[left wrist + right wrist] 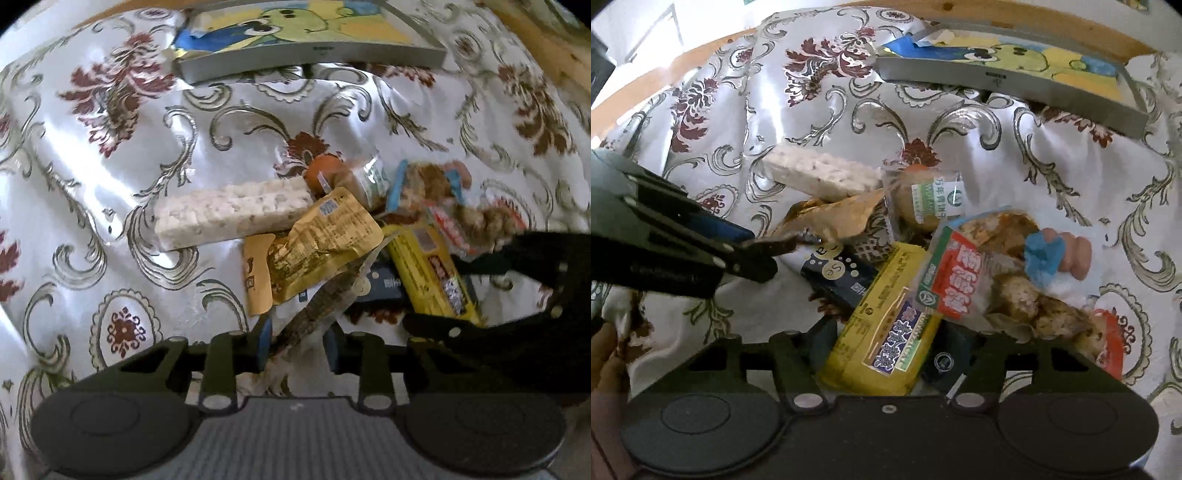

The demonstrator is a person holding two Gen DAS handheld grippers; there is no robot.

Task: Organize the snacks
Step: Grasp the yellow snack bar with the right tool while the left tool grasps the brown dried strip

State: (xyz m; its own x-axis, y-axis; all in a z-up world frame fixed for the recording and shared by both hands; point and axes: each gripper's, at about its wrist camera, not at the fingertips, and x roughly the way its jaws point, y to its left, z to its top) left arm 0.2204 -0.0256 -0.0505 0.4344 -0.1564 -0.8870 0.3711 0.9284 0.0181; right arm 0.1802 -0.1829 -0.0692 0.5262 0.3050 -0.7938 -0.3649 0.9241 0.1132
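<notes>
A heap of snack packets lies on the flowered tablecloth (110,166). My left gripper (297,345) is shut on the edge of a clear packet with a dark strip inside (317,314); in the right wrist view the left gripper (764,254) comes in from the left. My right gripper (890,343) is shut on a yellow snack packet (886,332), with one finger on each long side. In the left wrist view the right gripper (436,291) holds the yellow snack packet (432,273) from the right. A grey tray with a cartoon print (314,55) stands at the back.
In the heap are a white puffed-rice bar (232,212), a gold foil packet (325,236), a dark blue packet (838,277), a clear pack with a green label (931,203) and a red-and-white bag of brown snacks (997,288). A hand (605,354) shows at the lower left.
</notes>
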